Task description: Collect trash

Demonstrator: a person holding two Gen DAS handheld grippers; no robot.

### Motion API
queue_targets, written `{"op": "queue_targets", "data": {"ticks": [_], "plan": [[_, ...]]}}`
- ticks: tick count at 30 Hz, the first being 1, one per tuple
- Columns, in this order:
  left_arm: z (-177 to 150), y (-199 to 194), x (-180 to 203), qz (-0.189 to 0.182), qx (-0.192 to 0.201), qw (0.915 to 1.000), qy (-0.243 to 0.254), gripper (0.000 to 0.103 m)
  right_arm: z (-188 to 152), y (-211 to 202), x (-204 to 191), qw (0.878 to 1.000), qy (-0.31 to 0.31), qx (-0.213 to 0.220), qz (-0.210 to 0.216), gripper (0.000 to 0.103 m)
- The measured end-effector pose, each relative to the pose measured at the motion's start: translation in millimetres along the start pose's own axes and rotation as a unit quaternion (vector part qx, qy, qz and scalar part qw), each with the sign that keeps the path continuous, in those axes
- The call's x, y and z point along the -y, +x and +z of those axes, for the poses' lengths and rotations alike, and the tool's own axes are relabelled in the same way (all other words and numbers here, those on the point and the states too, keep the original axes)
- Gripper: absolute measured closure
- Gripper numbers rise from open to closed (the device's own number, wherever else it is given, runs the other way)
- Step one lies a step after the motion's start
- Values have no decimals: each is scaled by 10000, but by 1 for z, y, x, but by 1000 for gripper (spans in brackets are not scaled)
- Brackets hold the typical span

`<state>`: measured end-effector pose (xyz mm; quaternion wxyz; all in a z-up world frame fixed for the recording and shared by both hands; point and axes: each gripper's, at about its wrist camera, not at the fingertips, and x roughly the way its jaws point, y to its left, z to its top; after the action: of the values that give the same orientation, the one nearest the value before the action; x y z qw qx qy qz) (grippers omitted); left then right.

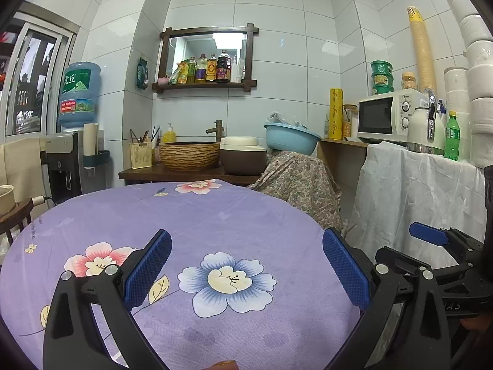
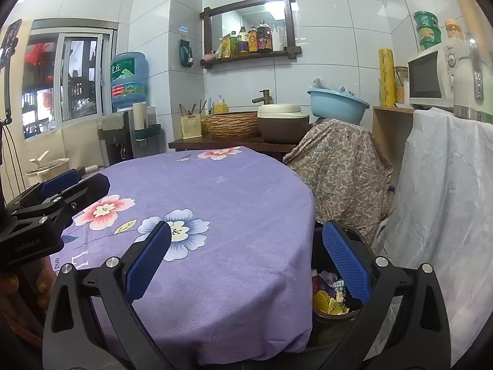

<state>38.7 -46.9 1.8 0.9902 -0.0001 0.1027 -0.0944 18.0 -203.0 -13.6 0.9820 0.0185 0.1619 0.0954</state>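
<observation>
My left gripper (image 1: 246, 237) hangs open over the purple floral tablecloth (image 1: 197, 215), with nothing between its blue pads. My right gripper (image 2: 246, 228) is also open and holds nothing, hovering over the table's right front edge. Below that edge, beside the right finger, stands a dark bin (image 2: 336, 316) holding wrappers and other trash (image 2: 326, 302). In the left wrist view, a blue pad of the right gripper (image 1: 428, 236) shows at the far right. In the right wrist view, a pad of the left gripper (image 2: 60, 182) shows at the far left, above a hand (image 2: 43, 286).
Behind the table a wooden counter (image 1: 138, 172) carries a woven basin (image 1: 189, 154) and a rice cooker (image 1: 243, 157). A cloth-covered stand with a blue basin (image 1: 291, 138) is at the right. A draped shelf with a microwave (image 1: 385, 117) lines the right wall. A water dispenser (image 1: 64, 160) stands left.
</observation>
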Motion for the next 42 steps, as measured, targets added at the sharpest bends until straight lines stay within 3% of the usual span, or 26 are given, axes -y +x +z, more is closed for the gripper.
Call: {"op": "queue_targets", "data": {"ticks": [42], "plan": [[-3,1,10,-32,2,10000,52,6,-1,2,2,10000,61,-10,-65,6]]}}
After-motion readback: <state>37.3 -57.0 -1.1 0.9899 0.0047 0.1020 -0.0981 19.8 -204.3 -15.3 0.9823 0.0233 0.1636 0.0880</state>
